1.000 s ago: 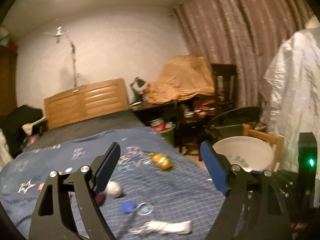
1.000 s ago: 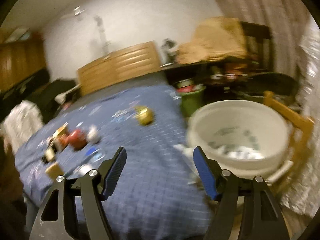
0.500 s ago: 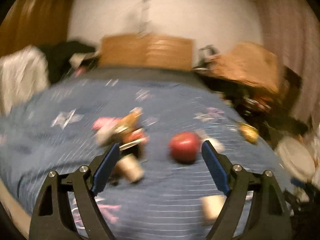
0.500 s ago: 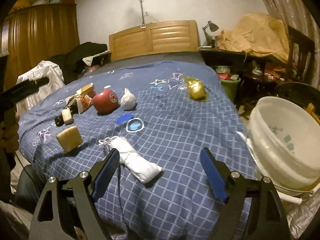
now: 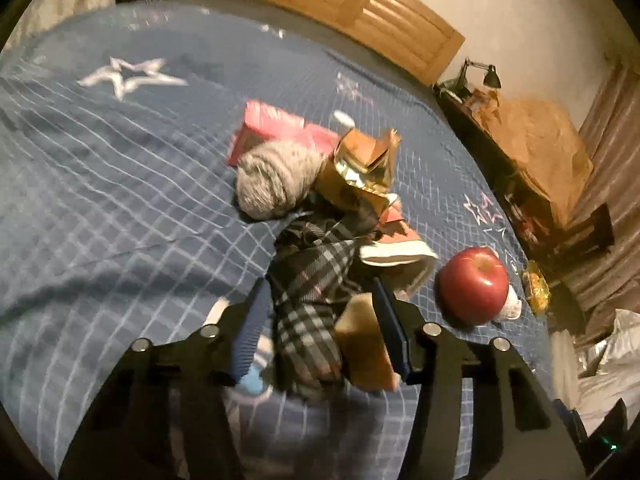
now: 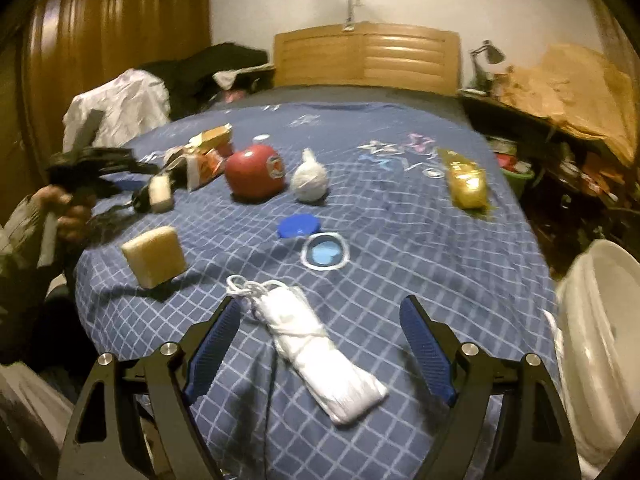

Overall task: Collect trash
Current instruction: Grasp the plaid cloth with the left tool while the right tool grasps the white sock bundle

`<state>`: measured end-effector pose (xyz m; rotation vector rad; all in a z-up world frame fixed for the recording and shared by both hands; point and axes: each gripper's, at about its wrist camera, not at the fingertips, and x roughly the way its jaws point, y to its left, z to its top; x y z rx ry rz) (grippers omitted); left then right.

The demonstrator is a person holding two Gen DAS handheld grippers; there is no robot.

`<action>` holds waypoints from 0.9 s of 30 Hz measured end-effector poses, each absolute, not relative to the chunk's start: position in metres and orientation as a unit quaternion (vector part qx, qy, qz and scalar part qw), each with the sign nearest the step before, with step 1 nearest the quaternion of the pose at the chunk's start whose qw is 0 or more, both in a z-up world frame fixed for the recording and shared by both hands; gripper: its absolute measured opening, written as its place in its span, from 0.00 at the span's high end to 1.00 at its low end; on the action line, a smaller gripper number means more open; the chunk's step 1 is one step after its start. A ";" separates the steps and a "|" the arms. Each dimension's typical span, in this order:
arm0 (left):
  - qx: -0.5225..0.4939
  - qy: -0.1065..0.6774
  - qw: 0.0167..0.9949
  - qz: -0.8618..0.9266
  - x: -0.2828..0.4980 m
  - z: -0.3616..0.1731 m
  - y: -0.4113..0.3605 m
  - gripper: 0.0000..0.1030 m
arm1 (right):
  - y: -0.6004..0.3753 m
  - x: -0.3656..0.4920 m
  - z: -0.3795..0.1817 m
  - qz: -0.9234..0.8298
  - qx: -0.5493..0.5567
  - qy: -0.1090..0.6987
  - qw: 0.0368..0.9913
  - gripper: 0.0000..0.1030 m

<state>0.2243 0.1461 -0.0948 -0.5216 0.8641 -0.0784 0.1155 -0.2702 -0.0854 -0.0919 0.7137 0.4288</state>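
On the bed (image 6: 400, 216), covered in a blue checked quilt, the trash lies scattered. In the left wrist view the left tool (image 5: 320, 308) points down into a heap of clutter, its blue pads either side of a dark plaid cloth (image 5: 308, 284) and a tan block (image 5: 366, 344). Its jaws are closing with both things between them; whether the pads already press on them cannot be told through the blur. At 12 o'clock from this tool lie a gold foil wrapper (image 5: 360, 168), a grey rolled bundle (image 5: 272, 180) and a pink packet (image 5: 272, 124). A red apple (image 5: 474, 288) sits at 3 o'clock, just beside the heap.

In the right wrist view the right tool (image 6: 320, 336) hovers over the near edge of the bed, jaws wide but narrowing slightly. A white rolled bundle (image 6: 320, 352) tied with string lies between the fingers, and neither pad touches it. At 12 o'clock lie a clear lid (image 6: 325, 251) and a blue cap (image 6: 299, 225), with a tied white bag (image 6: 309, 178) farther back. A yellow sponge (image 6: 155, 256) stands at 10 o'clock. A gold packet (image 6: 466, 180) lies at 1 o'clock. A white basin (image 6: 600, 344) stands off the bed at 3 o'clock. The person's hand (image 6: 68, 208) shows at 9 o'clock.
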 end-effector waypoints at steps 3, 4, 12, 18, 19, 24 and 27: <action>-0.261 0.430 0.863 -0.045 0.240 -0.110 0.150 0.66 | -0.265 0.129 -0.096 0.214 -0.057 0.368 0.903 0.34; -0.262 0.427 0.864 -0.049 0.239 -0.111 0.150 0.68 | -0.264 0.134 -0.101 0.218 -0.057 0.379 0.898 0.44; -0.254 0.406 0.877 -0.045 0.213 -0.098 0.158 0.75 | -0.265 0.124 -0.101 0.228 -0.054 0.387 0.892 0.51; -0.241 0.397 0.885 -0.027 0.201 -0.089 0.164 0.75 | -0.274 0.110 -0.106 0.214 -0.058 0.382 0.897 0.58; -0.243 0.396 0.885 -0.023 0.197 -0.088 0.166 0.75 | -0.274 0.109 -0.105 0.212 -0.054 0.380 0.899 0.62; -0.232 0.379 0.896 -0.010 0.177 -0.073 0.167 0.75 | -0.272 0.100 -0.098 0.204 -0.036 0.362 0.909 0.73; -0.216 0.370 0.904 0.017 0.166 -0.063 0.168 0.75 | -0.272 0.096 -0.091 0.200 -0.020 0.351 0.915 0.73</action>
